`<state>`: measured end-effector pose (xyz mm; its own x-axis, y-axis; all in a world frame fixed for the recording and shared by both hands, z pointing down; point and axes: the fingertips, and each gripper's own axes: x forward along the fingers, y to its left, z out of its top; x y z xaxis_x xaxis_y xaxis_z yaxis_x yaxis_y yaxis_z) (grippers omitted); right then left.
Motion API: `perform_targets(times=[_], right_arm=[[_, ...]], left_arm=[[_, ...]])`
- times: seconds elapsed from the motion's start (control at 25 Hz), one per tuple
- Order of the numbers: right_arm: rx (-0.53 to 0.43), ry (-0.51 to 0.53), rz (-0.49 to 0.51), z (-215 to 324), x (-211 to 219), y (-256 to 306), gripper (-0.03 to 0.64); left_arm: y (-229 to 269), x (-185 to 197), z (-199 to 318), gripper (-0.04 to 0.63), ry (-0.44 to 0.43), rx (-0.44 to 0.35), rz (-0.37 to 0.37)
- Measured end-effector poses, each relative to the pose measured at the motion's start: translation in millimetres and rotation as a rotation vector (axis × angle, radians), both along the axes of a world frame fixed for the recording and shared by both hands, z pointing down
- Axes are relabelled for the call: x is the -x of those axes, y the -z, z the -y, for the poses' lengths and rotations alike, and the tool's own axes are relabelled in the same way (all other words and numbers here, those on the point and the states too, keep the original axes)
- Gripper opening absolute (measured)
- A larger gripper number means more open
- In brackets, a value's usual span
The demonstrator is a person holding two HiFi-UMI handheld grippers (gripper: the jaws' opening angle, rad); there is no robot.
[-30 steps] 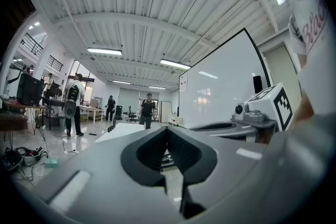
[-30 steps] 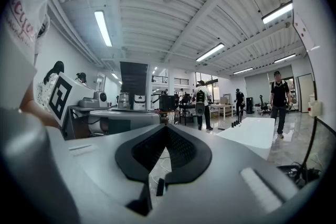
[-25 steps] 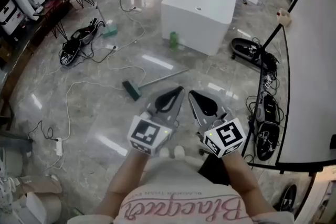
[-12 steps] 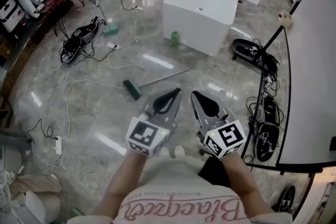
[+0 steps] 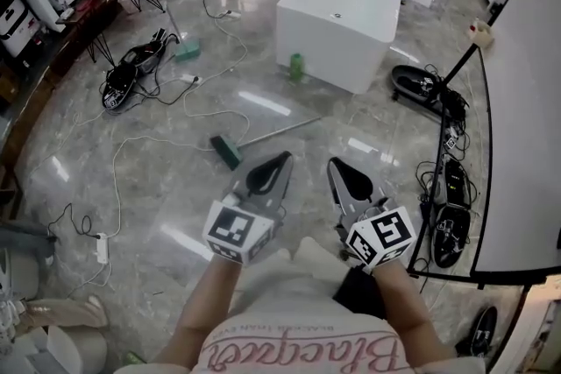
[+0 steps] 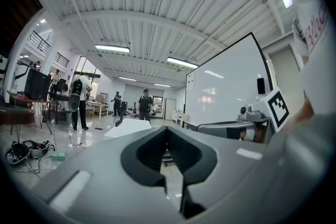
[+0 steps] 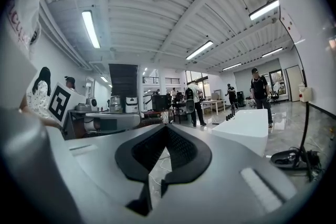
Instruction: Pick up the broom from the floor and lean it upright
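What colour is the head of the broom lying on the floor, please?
Dark green. The broom head shows best in the head view.

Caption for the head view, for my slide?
Both shut, left gripper and right gripper face green-headed broom lying on marble floor.

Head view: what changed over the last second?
The left tongs drifted a little left and lower in the head view, widening the gap to the right tongs. Nothing was taken hold of or let go. The broom still lies flat on the floor ahead of them, untouched. Both tongs stay shut and empty.
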<state>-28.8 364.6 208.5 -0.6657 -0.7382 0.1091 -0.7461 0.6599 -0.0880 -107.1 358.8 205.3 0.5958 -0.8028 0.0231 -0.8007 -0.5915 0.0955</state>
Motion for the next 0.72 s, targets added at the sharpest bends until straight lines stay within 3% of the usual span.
perform_targets(times=[0.36,0.72], right_arm=[[0.018,-0.038,-0.015,18,-10,-7,0.002],[0.047,-0.033,-0.009,78,-24,-26,0.002]], left_arm=[[-8,11,22,-0.002,0.013,0.031,-0.039],[-27,-9,81,-0.002,0.004,0.059,-0.013]])
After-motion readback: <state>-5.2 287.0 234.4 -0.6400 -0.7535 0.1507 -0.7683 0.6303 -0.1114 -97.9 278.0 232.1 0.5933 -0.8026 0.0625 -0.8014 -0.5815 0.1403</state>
